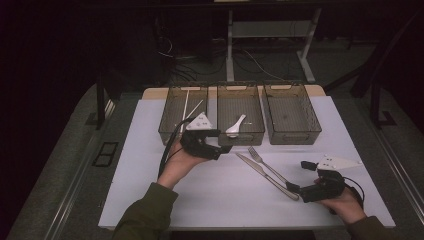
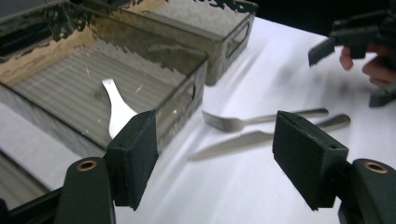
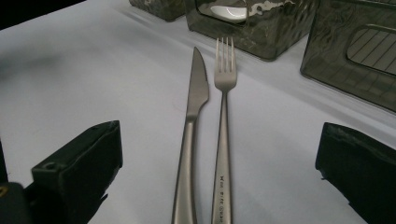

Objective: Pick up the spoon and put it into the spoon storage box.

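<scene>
My left gripper hangs with its jaws spread wide just in front of the middle smoky translucent plastic bin, where a white ceramic spoon lies. My right gripper is also spread, empty, aimed along the steel table knife and steel fork, which lie side by side on the white tabletop.

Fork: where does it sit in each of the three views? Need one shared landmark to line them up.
High view: the fork lies on the white table right of centre, tines toward the bins.
Left gripper view: right of centre, tines pointing left.
Right gripper view: centre, handle running to the bottom edge, tines up.
Shared landmark: the knife lying alongside it.
</scene>
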The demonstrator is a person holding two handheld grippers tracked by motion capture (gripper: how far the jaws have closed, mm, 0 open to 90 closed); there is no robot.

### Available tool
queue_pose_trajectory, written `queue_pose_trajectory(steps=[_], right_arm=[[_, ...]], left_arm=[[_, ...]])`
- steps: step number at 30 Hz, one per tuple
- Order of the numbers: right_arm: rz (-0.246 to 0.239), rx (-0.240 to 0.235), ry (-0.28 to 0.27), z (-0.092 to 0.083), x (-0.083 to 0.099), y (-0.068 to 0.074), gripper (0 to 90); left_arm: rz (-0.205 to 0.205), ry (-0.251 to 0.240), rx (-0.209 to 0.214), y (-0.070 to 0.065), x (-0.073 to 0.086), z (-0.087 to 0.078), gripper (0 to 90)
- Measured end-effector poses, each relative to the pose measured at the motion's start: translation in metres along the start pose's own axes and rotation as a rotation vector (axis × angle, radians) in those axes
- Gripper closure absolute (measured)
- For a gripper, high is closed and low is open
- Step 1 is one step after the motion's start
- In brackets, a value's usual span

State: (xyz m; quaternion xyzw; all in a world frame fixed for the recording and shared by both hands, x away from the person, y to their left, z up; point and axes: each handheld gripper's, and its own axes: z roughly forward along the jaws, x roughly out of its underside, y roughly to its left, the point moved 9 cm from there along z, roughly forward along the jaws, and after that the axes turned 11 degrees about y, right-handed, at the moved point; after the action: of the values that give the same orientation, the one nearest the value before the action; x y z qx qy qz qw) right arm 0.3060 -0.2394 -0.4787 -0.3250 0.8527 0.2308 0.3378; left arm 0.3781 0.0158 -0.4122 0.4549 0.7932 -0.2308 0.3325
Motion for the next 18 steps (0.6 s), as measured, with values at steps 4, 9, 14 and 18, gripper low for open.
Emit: queue_pose_trajectory(steps=[4,9,14,18], right_arm=[[-0.003,0.004,-0.003,0.000,0.000,0.000,0.5],[-0.006,0.005,0.000,0.000,0.000,0.001,0.5],[-0.003,-0.002,0.006,-0.001,0.000,0.001,0.5],[-0.009,0.007,0.025,-0.001,0.001,0.000,0.5]], left_arm=[[-0.016,-0.010,-0.019,-0.007,0.023,-0.004,24.7],[-0.029,0.001,-0.022,-0.014,0.053,-0.008,19.1],[-0.031,0.005,-0.028,-0.020,0.075,-0.012,14.6],[-0.031,0.003,-0.029,-0.023,0.087,-0.018,12.2]])
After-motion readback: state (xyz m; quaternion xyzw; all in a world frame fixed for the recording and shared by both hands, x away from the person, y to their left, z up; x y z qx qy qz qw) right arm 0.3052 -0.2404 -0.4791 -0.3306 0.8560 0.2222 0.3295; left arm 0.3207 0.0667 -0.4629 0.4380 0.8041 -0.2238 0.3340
